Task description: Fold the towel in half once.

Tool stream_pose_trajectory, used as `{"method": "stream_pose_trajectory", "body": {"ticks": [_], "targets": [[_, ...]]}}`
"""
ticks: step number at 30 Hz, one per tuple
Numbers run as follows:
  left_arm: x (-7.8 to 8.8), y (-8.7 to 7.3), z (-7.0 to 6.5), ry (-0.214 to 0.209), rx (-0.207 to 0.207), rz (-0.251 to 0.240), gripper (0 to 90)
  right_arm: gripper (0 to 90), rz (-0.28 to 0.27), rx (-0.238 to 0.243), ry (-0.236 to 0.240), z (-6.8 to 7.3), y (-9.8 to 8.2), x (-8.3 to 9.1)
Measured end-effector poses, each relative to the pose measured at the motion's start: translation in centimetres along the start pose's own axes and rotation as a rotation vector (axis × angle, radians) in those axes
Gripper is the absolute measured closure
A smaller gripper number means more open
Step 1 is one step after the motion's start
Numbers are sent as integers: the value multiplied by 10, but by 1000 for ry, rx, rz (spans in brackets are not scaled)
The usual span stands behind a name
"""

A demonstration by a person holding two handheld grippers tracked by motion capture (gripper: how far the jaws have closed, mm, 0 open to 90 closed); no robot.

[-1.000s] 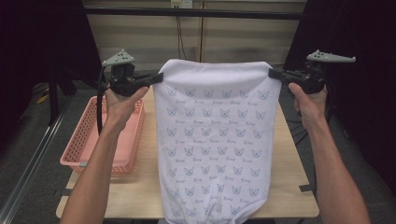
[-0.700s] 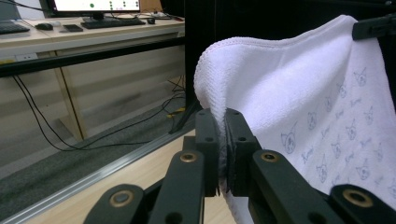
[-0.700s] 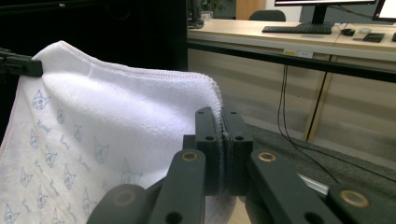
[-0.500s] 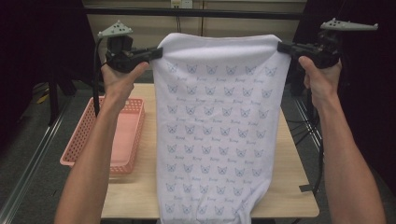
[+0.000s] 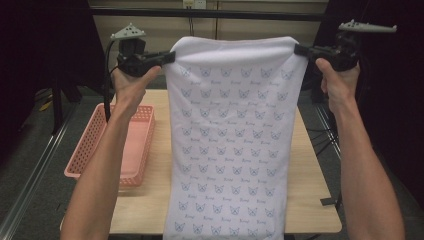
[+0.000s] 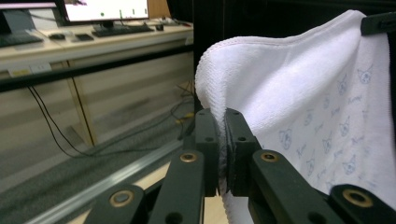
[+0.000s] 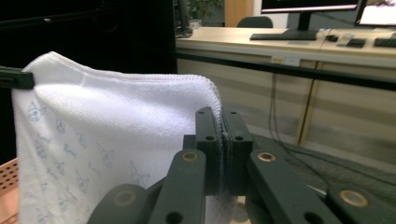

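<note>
Wooden counter (image 5: 310, 200) below, pink basket (image 5: 95, 150) at left. White towel (image 5: 235, 140) hangs stretched between both fingers. Left fingers (image 5: 167, 57) clamped on one top corner, right fingers (image 5: 300, 50) clamped on other. Risk: thin corner bite slips under pull, towel drops lopsided.

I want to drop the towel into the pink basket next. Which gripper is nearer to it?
Left. The left gripper pinches the towel at its top corner, above the pink basket. The right gripper pinches the opposite corner, across the towel from the basket.
</note>
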State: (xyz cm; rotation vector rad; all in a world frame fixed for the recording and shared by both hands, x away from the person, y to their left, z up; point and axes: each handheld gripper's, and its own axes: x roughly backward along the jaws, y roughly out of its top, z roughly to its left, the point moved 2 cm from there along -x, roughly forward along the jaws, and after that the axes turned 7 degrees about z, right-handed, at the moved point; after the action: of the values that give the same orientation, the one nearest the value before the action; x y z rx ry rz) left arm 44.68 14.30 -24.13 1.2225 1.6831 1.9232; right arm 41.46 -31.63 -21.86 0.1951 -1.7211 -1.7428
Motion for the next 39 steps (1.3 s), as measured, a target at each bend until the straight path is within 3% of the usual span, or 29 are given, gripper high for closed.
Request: {"method": "stream_pose_trajectory", "body": {"ticks": [4,9,11,20,22,24,26,29,31,33,37,39], "targets": [[5,-21,-8,-24,-11,16,861,870,11,-1,37,9,-23,0],[9,-58,-19,-55,-25,49,861,871,25,22,87,23,-53,13],[10,-75,-24,-83,-4,41,861,871,19,22,99,27,-67,19],[16,-126,-52,-188,38,60,861,872,104,-7,155,46,-141,43],[20,-140,-61,-190,32,91,860,872,136,-12,168,55,-161,50],[25,-157,-69,-218,45,121,860,872,173,-11,181,62,-181,56],[26,-170,-73,-198,32,186,859,871,222,-17,190,68,-201,60],[29,-190,-82,-239,73,199,860,871,300,-50,203,76,-239,67],[27,-204,-90,-250,75,245,860,871,331,-78,223,83,-261,71],[27,-220,-97,-253,67,286,859,871,365,-87,231,88,-276,72],[35,-249,-107,-281,102,343,859,871,438,-117,259,100,-309,74],[35,-265,-112,-295,102,401,859,871,476,-116,262,104,-320,74]]}}
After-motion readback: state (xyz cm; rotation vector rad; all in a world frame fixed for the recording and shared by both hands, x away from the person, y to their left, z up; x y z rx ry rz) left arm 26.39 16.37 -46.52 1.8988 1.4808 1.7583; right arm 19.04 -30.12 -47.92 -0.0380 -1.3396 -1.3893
